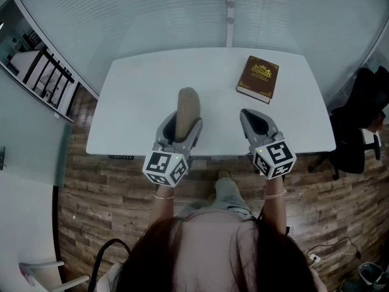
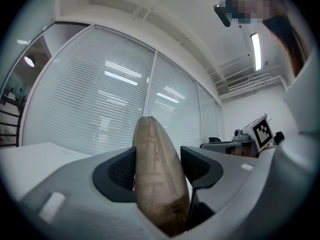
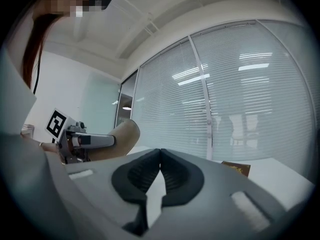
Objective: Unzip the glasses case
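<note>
- Where the left tongs (image 2: pixel 158 165) close, their two dark pads press on the sides of the one glasses case (image 1: pixel 188 104), so they stand wide and are clamped on it.
- One glasses case only: tan and long, with a rounded end that sticks out forward past the pads. It is held over the near part of the bench (image 1: pixel 134 96), left of centre.
- In the left gripper view a faint stitched line runs down the narrow edge of the case. It may be the zip, but the picture is too soft to tell.
- On the other side, the right tongs (image 3: pixel 160 156) have their pads pressed together with nothing between them. They are level with the left pair and well apart from it.
- Two marker cubes, one behind each pair of tongs (image 1: pixel 165 168) (image 1: pixel 275 158), carry black-and-white square patterns and no readable words.
- One book (image 1: pixel 258 78) lies flat on the far right part of the white bench. Its cover is brown with a gold emblem and gold lettering too small to read.
- One black office chair (image 1: pixel 358 126) stands off the right end of the bench, on a wood-plank floor (image 1: pixel 91 181).
- Beyond the bench hang pale slatted blinds (image 3: pixel 240 99) behind glass.
</note>
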### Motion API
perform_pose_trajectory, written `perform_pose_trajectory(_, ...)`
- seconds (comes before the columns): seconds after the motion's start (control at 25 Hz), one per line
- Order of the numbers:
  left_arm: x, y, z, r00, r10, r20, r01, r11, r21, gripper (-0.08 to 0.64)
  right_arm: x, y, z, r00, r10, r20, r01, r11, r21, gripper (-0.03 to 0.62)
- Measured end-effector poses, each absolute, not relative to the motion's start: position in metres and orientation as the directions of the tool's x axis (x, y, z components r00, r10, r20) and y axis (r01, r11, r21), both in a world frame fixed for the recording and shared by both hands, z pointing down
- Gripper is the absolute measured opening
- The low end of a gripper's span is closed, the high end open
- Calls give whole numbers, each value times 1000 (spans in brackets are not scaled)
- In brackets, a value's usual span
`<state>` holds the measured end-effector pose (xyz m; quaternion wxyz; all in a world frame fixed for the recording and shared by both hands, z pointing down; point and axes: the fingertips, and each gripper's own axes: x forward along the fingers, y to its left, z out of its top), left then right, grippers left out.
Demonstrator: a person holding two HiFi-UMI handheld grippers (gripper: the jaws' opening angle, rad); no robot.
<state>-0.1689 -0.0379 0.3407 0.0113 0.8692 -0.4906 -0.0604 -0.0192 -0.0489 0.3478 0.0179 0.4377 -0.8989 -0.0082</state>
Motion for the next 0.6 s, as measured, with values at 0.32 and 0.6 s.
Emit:
perform_pose_trajectory(0.32,-172,-32,339,512,-853,-103,-851,-520,75,276,-22,-43,348,-616,-788,27,-787,616,36,3)
perform_pose_trajectory(0.6,-171,-37,342,518,-850,-96,-848,-525,74,276,-24,-45,349,-616,-787,26,-786,617,33,3)
